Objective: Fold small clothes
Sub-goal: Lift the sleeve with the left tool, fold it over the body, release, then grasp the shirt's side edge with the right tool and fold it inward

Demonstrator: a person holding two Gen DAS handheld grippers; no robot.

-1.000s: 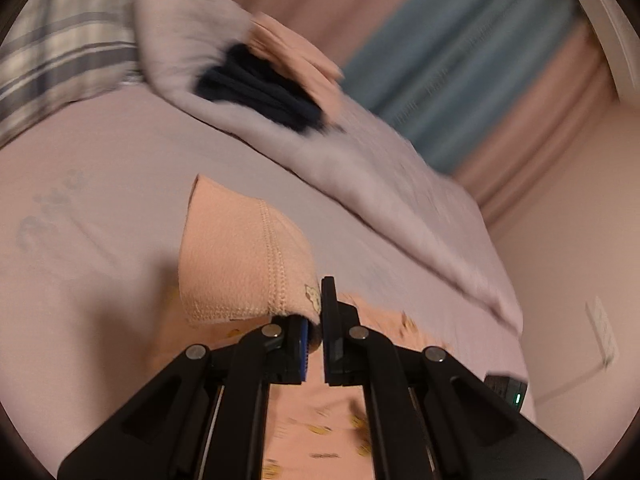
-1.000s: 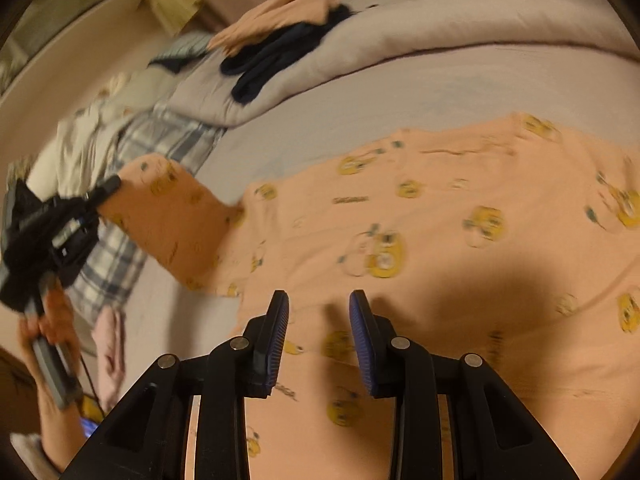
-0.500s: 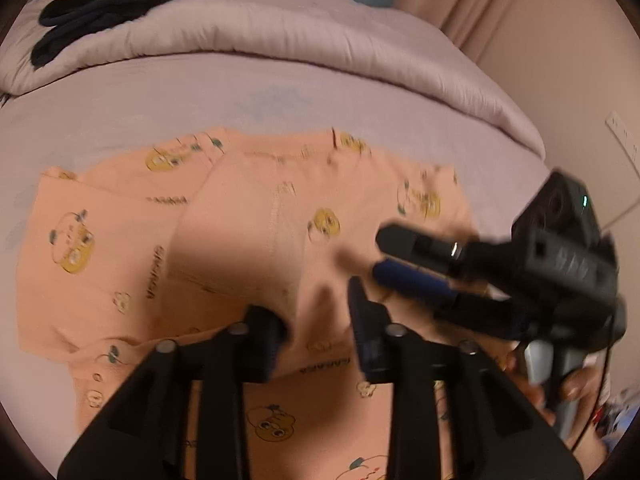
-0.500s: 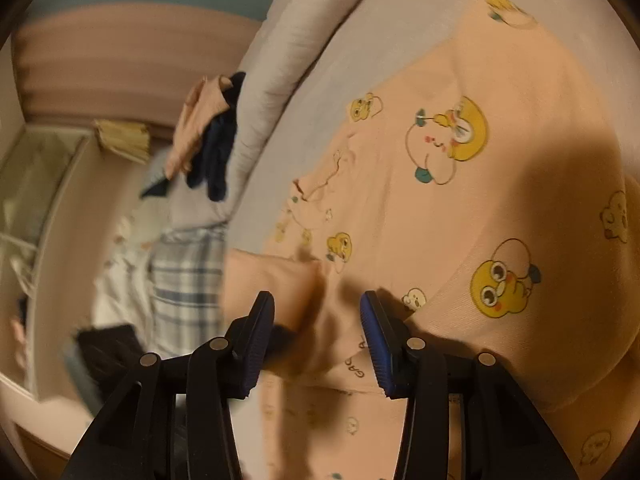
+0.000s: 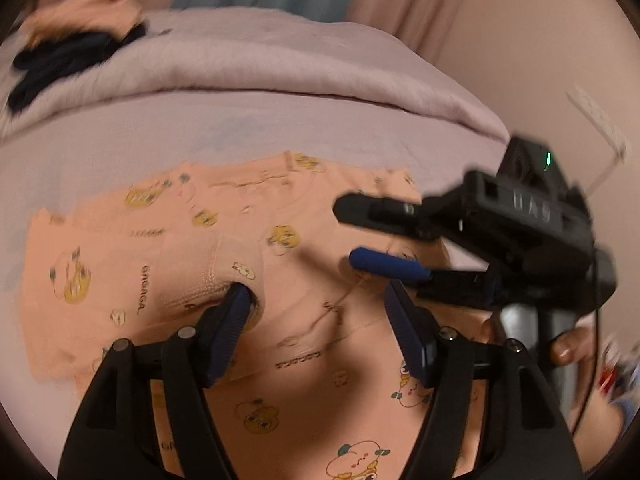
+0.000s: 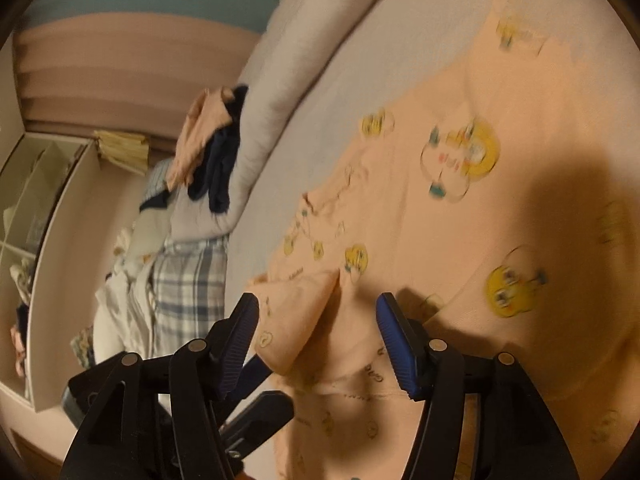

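Left claw (image 5: 318, 304) spread, peach chick-print garment (image 5: 304, 248), sleeve folded in

1. A bed (image 5: 120, 128) with a pale lilac sheet is carrying everything ahead of the left hand-held gripper (image 5: 316, 300).
2. A peach cartoon-print garment (image 5: 120, 248) is lying flat on the sheet, directly under the gripper's fingers.
3. A rolled lilac duvet (image 5: 280, 68) is lying across the bed beyond the garment.
4. Dark navy clothes (image 5: 52, 60) and a peach piece (image 5: 88, 8) are resting on the duvet, far left.
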